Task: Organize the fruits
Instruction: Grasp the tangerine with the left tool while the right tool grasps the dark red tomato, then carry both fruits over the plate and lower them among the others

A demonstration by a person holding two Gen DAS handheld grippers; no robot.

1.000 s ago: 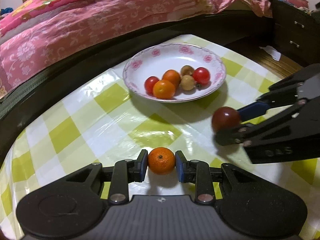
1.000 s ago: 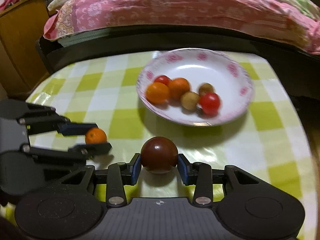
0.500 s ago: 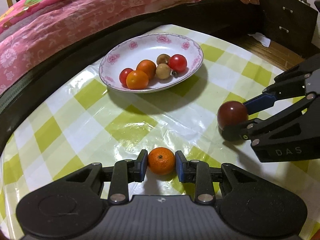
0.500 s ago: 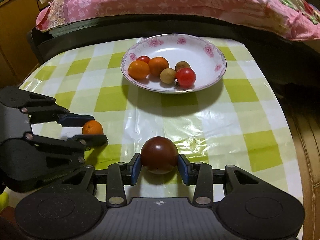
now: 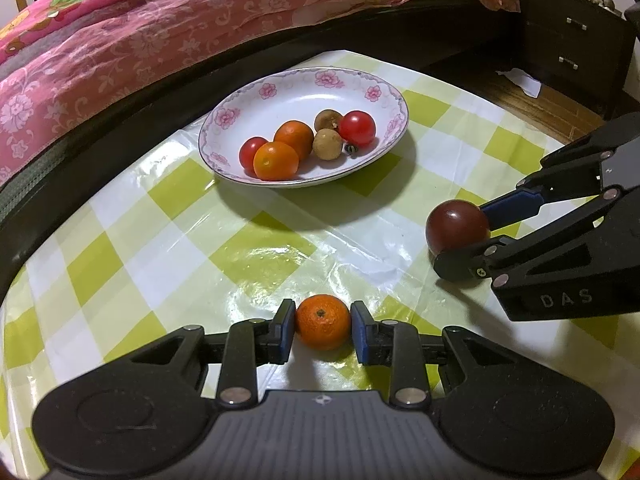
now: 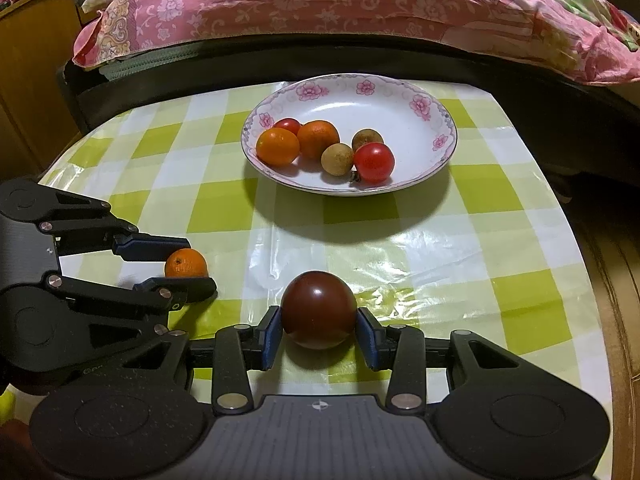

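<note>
Yellow-green checks: a glossy plastic tablecloth (image 6: 516, 300) covers the table, wrinkled and shining in the middle.
Plate: a white plate with pink flowers on its rim (image 6: 420, 104) stands at the far middle of the cloth, near the far edge.
On the plate: two orange fruits (image 6: 318, 138), two red tomatoes (image 6: 374, 162) and two small brown fruits (image 6: 337, 159) lie bunched together on the plate's left and near half; its far and right part is bare.
Left gripper: the left gripper (image 5: 323, 322) is clamped on a small orange mandarin (image 5: 323, 322), blue pads against both its sides, over the near part of the cloth.
Right gripper: the right gripper (image 6: 319, 322) is clamped on a dark red round fruit (image 6: 319, 310), pads pressed on either side.
Between them: the two grippers sit side by side, near but apart, each carrying its fruit well short of the plate.
In the way: bare cloth lies between both held fruits and the plate's near rim.
Edges: the cloth's right edge drops to a wooden floor (image 6: 624, 280); behind the plate runs a dark bed frame (image 6: 360, 52) under a pink flowered quilt (image 6: 320, 4).
Sides: a dark drawer unit (image 5: 572, 40) stands far right in the left view; a wooden cabinet (image 6: 28, 60) stands far left in the right view.
</note>
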